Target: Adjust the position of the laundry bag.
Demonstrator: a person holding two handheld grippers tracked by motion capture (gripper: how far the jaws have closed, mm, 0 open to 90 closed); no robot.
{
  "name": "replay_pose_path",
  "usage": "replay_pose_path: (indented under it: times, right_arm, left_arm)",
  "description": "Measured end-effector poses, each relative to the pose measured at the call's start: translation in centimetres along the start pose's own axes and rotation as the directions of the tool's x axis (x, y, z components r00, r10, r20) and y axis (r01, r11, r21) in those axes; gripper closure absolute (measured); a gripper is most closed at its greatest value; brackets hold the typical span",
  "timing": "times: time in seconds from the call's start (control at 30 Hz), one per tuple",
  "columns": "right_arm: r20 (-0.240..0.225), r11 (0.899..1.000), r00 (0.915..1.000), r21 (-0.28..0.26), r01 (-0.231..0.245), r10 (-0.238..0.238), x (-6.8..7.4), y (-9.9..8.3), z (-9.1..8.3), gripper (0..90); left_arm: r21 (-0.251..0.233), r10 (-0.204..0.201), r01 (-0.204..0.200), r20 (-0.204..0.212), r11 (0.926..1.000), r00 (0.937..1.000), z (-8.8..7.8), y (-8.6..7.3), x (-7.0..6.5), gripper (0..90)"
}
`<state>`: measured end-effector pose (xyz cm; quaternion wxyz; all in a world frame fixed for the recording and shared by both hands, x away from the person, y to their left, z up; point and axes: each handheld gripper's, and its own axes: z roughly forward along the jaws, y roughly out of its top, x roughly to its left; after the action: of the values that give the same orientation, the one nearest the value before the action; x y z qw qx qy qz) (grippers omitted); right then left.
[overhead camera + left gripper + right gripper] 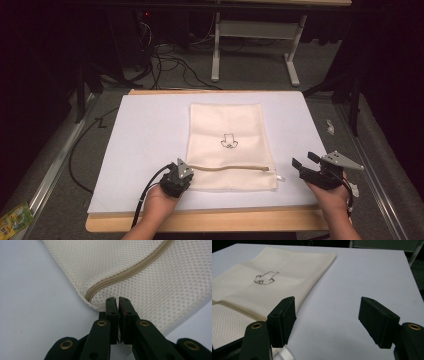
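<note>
1. High view: bag [230,145] lies mid-table; left gripper [183,172] at its near-left corner, right gripper [306,163] off to the right
2. Left gripper view: jaws clamped on mesh by the zip [125,272]; thin bite may slip
3. Right gripper view: jaws wide apart, empty; could snag the bag

The right gripper [327,322] hangs over the white surface [362,277], jaws spread wide. A cream mesh bag [287,272] lies flat to its left, a small dark drawing [265,278] on it.
</note>
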<state>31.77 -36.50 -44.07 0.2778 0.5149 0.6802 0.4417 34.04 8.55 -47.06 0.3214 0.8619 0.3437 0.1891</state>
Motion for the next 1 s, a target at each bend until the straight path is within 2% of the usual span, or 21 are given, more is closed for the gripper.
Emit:
replay_pose_path:
  times: [0.1,0.23,0.33,0.37,0.47,0.57,0.63,0.67,0.73,0.8,0.83,0.93,1.0]
  right_arm:
    - [-0.018,1.000,0.9997,0.000,-0.014,0.014,0.1,0.1,-0.1,32.6]
    - [-0.039,1.000,0.9989,0.009,-0.028,0.028,0.6,0.1,-0.1,35.9]
    - [-0.067,0.999,0.9974,0.039,-0.025,0.028,1.4,0.0,-0.2,37.3]
    - [-0.070,0.998,0.9971,0.049,-0.025,0.029,1.7,-0.1,-0.3,37.8]
    - [-0.086,0.995,0.9962,0.099,-0.005,0.014,3.3,-0.7,-0.7,39.7]
    - [-0.111,0.984,0.9938,0.179,0.027,-0.007,5.0,-1.8,-0.6,42.7]
    - [-0.131,0.977,0.9908,0.206,0.061,-0.034,5.7,-2.2,-0.3,44.5]
    - [-0.133,0.972,0.9893,0.219,0.087,-0.059,6.3,-2.2,0.0,44.9]
    - [-0.129,0.968,0.9883,0.225,0.109,-0.081,7.0,-2.3,0.7,45.3]
    - [-0.133,0.964,0.9884,0.243,0.104,-0.072,7.2,-2.2,1.6,46.5]
    - [-0.134,0.964,0.9877,0.241,0.112,-0.081,7.2,-2.2,2.0,47.7]
    - [-0.121,0.961,0.9903,0.259,0.099,-0.069,7.3,-2.1,2.8,51.6]
    - [-0.112,0.961,0.9916,0.262,0.092,-0.065,7.1,-2.2,3.1,57.1]
  left_arm:
    - [-0.003,-0.006,0.006,0.016,1.0000,0.9999,-1.1,-1.1,-0.3,87.2]
    - [-0.024,-0.034,0.035,0.046,0.9991,0.9984,-1.9,-2.3,-0.3,86.3]
    - [-0.038,-0.047,0.049,0.060,0.9981,0.9971,-2.1,-2.4,-0.2,80.6]
    - [-0.057,-0.059,0.063,0.071,0.9964,0.9958,-2.3,-2.3,-0.1,77.1]
    - [-0.122,-0.081,0.089,0.073,0.9885,0.9941,-2.8,-2.0,0.2,57.9]
    - [-0.183,-0.082,0.090,0.047,0.9790,0.9955,-3.3,-2.0,0.5,49.4]
    - [-0.203,-0.091,0.098,0.045,0.9741,0.9948,-3.5,-2.1,0.8,47.2]
    - [-0.209,-0.099,0.107,0.049,0.9721,0.9939,-3.5,-2.2,1.0,45.1]
    - [-0.210,-0.123,0.132,0.054,0.9688,0.9909,-3.5,-2.3,1.3,42.3]
    - [-0.209,-0.143,0.153,0.062,0.9658,0.9878,-3.4,-2.4,1.7,40.3]
    - [-0.210,-0.145,0.154,0.059,0.9653,0.9876,-3.3,-2.4,1.8,39.9]
    - [-0.222,-0.145,0.156,0.064,0.9625,0.9873,-3.4,-2.4,1.8,39.6]
    - [-0.233,-0.142,0.153,0.062,0.9604,0.9879,-3.5,-2.4,1.7,39.5]
